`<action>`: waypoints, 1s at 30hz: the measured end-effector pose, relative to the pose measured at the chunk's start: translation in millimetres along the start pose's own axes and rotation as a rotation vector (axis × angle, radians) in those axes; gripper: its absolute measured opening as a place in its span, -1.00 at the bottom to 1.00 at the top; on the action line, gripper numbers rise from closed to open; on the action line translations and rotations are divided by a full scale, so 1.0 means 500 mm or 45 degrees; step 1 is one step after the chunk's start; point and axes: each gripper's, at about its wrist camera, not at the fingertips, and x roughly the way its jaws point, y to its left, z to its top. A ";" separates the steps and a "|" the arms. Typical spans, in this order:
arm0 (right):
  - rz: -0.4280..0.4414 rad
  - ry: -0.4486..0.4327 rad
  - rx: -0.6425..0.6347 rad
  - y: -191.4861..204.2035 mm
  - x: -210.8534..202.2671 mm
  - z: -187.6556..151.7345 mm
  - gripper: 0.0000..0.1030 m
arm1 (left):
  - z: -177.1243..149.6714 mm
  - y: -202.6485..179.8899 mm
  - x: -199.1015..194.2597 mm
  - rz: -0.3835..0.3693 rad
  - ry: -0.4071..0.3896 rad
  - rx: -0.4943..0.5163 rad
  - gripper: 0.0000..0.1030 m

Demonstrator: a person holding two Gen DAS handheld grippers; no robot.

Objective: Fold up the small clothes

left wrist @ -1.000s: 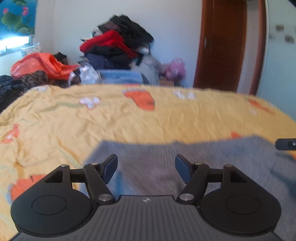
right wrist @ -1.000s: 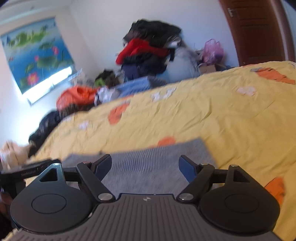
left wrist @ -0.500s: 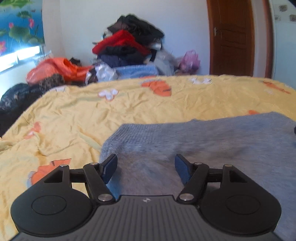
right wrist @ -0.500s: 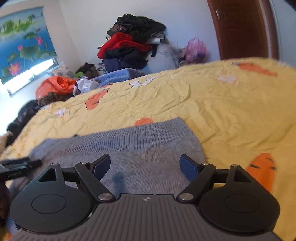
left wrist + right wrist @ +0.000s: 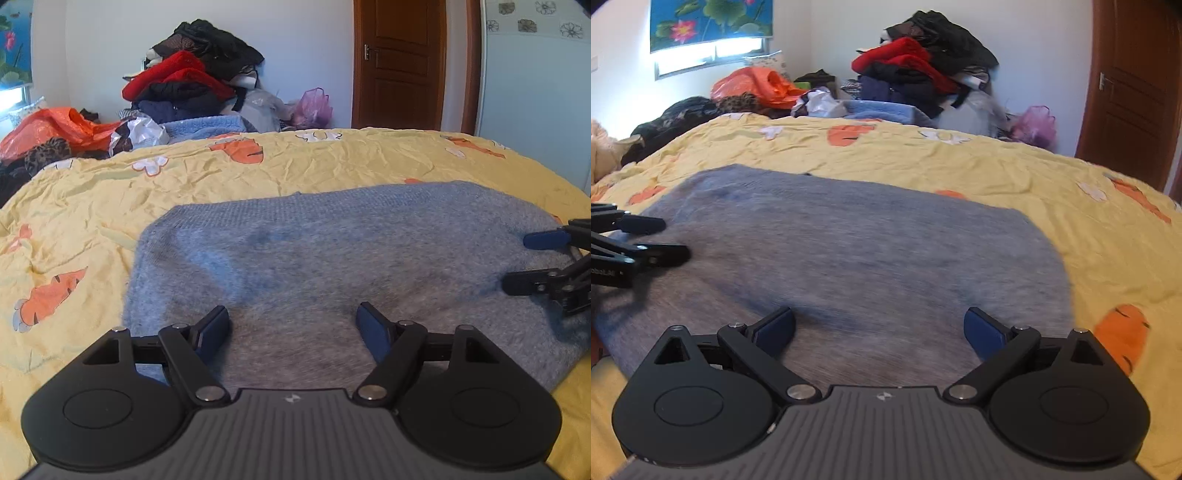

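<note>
A grey knitted garment (image 5: 332, 258) lies flat on the yellow bedsheet (image 5: 92, 206), also seen from the right wrist as the grey garment (image 5: 849, 251). My left gripper (image 5: 293, 326) hovers over its near left part; its jaws are opening and nothing is pinched between them. My right gripper (image 5: 879, 330) hangs over the near right part, jaws opening wide, with only flat cloth below. The right gripper (image 5: 532, 258) shows at the right edge of the left wrist view. The left gripper (image 5: 661, 240) shows at the left edge of the right wrist view.
A tall pile of clothes (image 5: 195, 81) with red and black pieces stands beyond the bed. An orange plastic bag (image 5: 55, 125) and dark clothes lie at the far left. A brown door (image 5: 399, 62) is at the back right. The sheet has carrot prints (image 5: 240, 149).
Both grippers have come down and nearer over the grey garment, which now fills more of each view. Both pairs of jaws stand wider, the right most. Each gripper now shows in the other's view.
</note>
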 end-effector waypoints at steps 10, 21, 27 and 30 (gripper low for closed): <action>0.082 0.008 -0.035 0.079 -0.073 -0.001 0.86 | -0.021 -0.071 -0.086 -0.002 -0.025 0.063 0.55; 0.010 0.056 -0.079 0.064 -0.078 -0.039 0.90 | -0.055 -0.033 -0.081 -0.020 0.073 0.035 0.68; 0.051 -0.022 -0.066 0.086 -0.117 -0.022 0.90 | -0.069 -0.030 -0.090 -0.011 0.063 -0.010 0.70; 0.077 -0.045 -0.096 0.111 -0.103 0.009 0.90 | -0.071 -0.031 -0.086 -0.005 0.058 -0.014 0.76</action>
